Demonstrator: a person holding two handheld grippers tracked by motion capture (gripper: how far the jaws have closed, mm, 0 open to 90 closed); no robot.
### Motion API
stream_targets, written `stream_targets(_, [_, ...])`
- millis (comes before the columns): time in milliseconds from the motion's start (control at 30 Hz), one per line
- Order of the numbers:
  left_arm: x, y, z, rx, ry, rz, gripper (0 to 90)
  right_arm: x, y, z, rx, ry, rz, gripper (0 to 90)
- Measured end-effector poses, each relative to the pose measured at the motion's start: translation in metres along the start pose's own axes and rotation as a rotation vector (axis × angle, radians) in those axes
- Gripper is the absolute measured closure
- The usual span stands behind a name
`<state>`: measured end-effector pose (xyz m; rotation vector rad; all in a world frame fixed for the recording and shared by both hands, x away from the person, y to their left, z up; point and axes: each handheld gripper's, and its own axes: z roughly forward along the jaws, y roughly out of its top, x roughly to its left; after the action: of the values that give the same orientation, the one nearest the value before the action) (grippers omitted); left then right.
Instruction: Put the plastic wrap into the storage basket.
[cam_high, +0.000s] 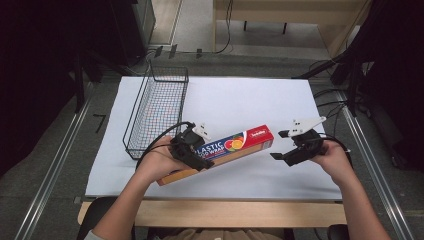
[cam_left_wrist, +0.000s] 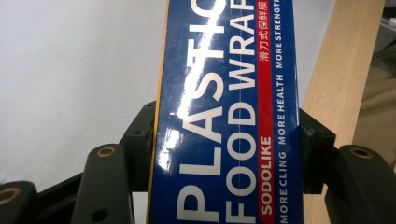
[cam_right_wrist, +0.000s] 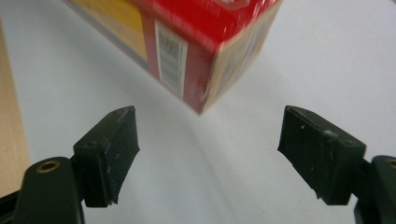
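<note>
From above, your left gripper (cam_high: 192, 146) clamps the box (cam_high: 235, 145) mid-length on the sheet (cam_high: 260, 100), beside the basket (cam_high: 157, 107). Its own view confirms the clamp. In your right gripper (cam_right_wrist: 208, 156) view, jaws gape before the box's end. It is probably light, stiff and glossy; grip the narrow sides.

Wire basket (cam_high: 157, 110) left of centre in the high view, on the white sheet (cam_high: 250, 100) covering the table. Food wrap box (cam_high: 220, 152) below and right of the basket, lying slantwise across mid-frame. Left gripper (cam_high: 192, 150) clamped around the box's lower-left half. Right gripper (cam_high: 287, 145) just right of the box's upper-right end, apart from it.
</note>
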<state>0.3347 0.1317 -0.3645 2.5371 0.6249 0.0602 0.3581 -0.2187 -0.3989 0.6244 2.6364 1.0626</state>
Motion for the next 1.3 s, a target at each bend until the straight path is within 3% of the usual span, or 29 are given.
stream_targets(133, [0.006, 0.0, -0.006, -0.007, -0.004, -0.055, 39.8, 0.0, -0.005, 0.013, 0.013, -0.009, 0.028, 20.5])
stream_targets(267, [0.009, 0.001, -0.011, -0.021, 0.013, -0.079, 39.9, -0.001, -0.009, 0.026, 0.041, -0.061, 0.072, 20.5])
stream_targets(367, [0.011, 0.0, -0.015, -0.031, 0.026, -0.093, 39.8, 0.001, -0.01, 0.034, 0.055, -0.073, 0.091, 20.5])
stream_targets(467, [0.014, -0.001, -0.02, -0.041, 0.04, -0.116, 39.8, 0.01, -0.009, 0.039, 0.042, -0.025, 0.04, 20.4])
stream_targets(533, [0.017, -0.001, -0.022, -0.045, 0.052, -0.124, 39.8, 0.014, -0.008, 0.043, 0.041, -0.034, 0.017, 20.4])
stream_targets(633, [0.02, 0.0, -0.026, -0.051, 0.068, -0.121, 39.8, 0.016, -0.007, 0.047, 0.041, -0.037, 0.018, 20.4])
stream_targets(767, [0.029, -0.004, -0.038, -0.082, 0.087, -0.16, 39.8, 0.019, -0.008, 0.056, 0.083, -0.048, 0.032, 20.3])
stream_targets(1000, [0.048, -0.01, -0.053, -0.12, 0.128, -0.228, 39.9, 0.024, -0.008, 0.063, 0.111, -0.021, -0.007, 19.7])
stream_targets(1300, [0.071, -0.011, -0.059, -0.105, 0.198, -0.324, 39.9, 0.026, -0.006, 0.059, 0.094, -0.039, -0.029, 19.7])
